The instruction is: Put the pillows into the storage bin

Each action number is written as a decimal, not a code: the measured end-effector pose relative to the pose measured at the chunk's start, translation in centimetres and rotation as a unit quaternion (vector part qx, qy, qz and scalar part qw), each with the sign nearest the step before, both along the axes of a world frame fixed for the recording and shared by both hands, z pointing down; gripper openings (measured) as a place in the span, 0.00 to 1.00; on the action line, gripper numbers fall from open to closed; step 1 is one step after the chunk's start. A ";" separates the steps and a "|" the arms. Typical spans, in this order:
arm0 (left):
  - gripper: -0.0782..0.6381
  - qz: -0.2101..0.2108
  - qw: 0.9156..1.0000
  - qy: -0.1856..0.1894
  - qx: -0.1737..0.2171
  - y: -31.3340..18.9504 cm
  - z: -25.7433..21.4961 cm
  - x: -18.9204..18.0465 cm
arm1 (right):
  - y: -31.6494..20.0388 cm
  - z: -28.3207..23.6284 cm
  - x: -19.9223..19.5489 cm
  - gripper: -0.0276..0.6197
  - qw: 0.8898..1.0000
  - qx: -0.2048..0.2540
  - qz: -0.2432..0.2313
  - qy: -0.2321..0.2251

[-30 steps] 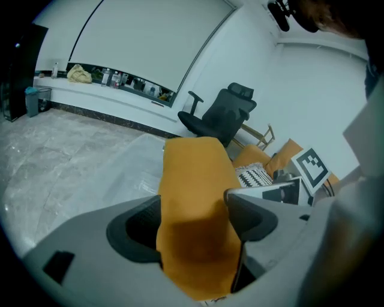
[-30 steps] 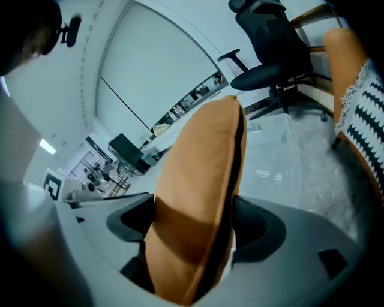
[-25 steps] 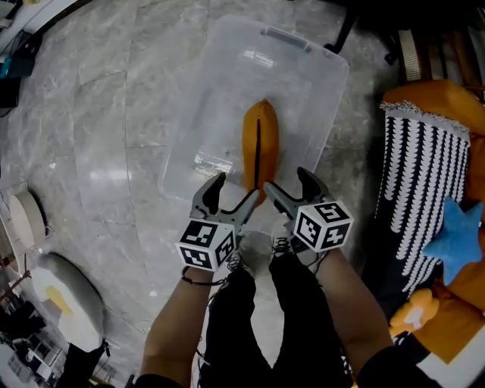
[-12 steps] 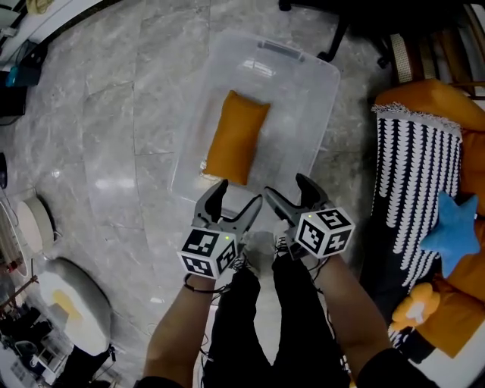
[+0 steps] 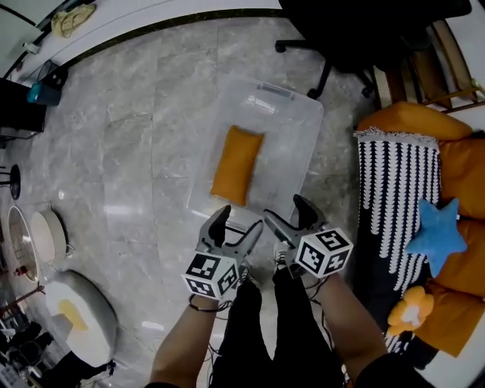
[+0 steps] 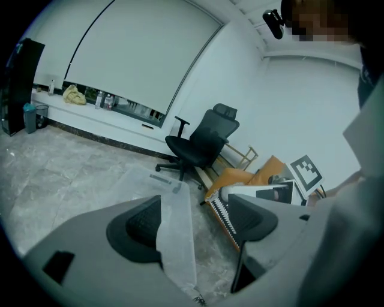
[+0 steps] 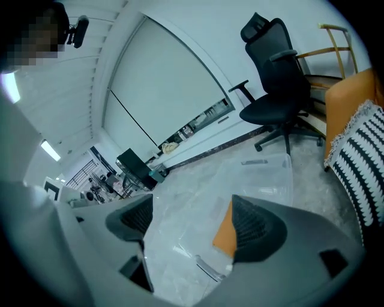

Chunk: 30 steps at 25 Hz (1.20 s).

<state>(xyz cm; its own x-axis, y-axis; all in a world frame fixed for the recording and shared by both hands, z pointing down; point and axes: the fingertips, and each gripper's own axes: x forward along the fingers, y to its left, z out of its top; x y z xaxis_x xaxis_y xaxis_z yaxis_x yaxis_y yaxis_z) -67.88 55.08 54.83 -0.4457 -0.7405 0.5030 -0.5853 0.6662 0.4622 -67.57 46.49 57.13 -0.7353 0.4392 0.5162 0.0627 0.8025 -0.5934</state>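
A clear plastic storage bin (image 5: 299, 140) stands on the marble floor, and one orange pillow (image 5: 236, 164) lies flat inside it. Just short of the bin's near edge my left gripper (image 5: 239, 222) and right gripper (image 5: 286, 212) hover side by side, both open and empty. In the left gripper view the bin (image 6: 157, 183) shows between the spread jaws of the left gripper (image 6: 195, 222). In the right gripper view the right gripper (image 7: 192, 222) frames the orange pillow (image 7: 223, 234) in the bin (image 7: 261, 174). More pillows lie on the sofa at the right: a black-and-white striped one (image 5: 398, 193), a blue star (image 5: 437, 231) and an orange one (image 5: 413, 121).
A black office chair (image 5: 356, 30) stands behind the bin. A small orange plush (image 5: 409, 307) sits low on the sofa. Round white objects (image 5: 76, 311) lie on the floor at the left, and a white ledge (image 5: 136, 23) runs along the far wall.
The orange pillow, on its edge a second ago, has dropped flat in the bin. Both grippers, still open, have drawn back from the bin, and the view has risen.
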 end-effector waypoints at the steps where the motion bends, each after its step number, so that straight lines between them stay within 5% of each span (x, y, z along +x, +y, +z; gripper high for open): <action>1: 0.60 0.001 1.000 -0.005 0.003 0.0 -1.5 0.2 | 0.1 -1.5 0.1 0.69 1.000 0.000 -0.002 -0.006; 15: 0.60 -0.034 0.991 -0.117 0.051 2.3 -23.3 0.9 | 1.4 -23.0 -0.1 0.69 0.990 0.019 -0.030 -0.137; 30: 0.60 -0.019 0.953 -0.284 0.102 4.8 -43.0 4.4 | 3.4 -44.7 3.6 0.68 0.940 0.099 -0.044 -0.323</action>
